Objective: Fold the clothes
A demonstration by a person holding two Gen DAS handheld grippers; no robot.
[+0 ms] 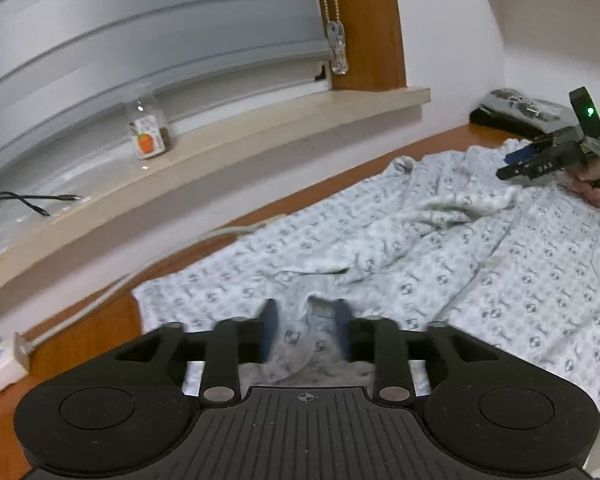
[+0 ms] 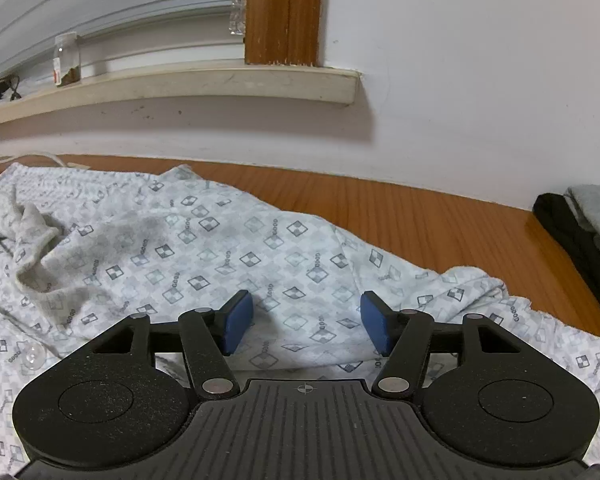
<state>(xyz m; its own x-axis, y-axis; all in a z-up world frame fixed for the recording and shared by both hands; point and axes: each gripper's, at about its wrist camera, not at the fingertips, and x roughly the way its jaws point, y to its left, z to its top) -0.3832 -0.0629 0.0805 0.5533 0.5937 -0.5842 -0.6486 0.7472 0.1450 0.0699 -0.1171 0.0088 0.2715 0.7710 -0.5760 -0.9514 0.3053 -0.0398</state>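
On wooden table [image 2: 420,216]: rumpled soft diamond-print garment [image 2: 204,248]; left gripper [image 1: 306,330] and right gripper [image 2: 306,322] fingers spread, holding nothing.

The garment [image 2: 204,248] is pale grey-white, printed all over with small grey checked diamonds and short chains of little rings; its inside, at about nine o'clock in the right wrist view, is plain light grey. The table [image 2: 420,216] under it is orange-brown wood. Both grippers are black, the left gripper [image 1: 306,332] and right gripper [image 2: 306,322] alike, with blue pads [image 2: 238,320]. The wall [image 2: 460,80] is white, the windowsill [image 1: 260,128] cream, the window frame [image 1: 374,20] brown.
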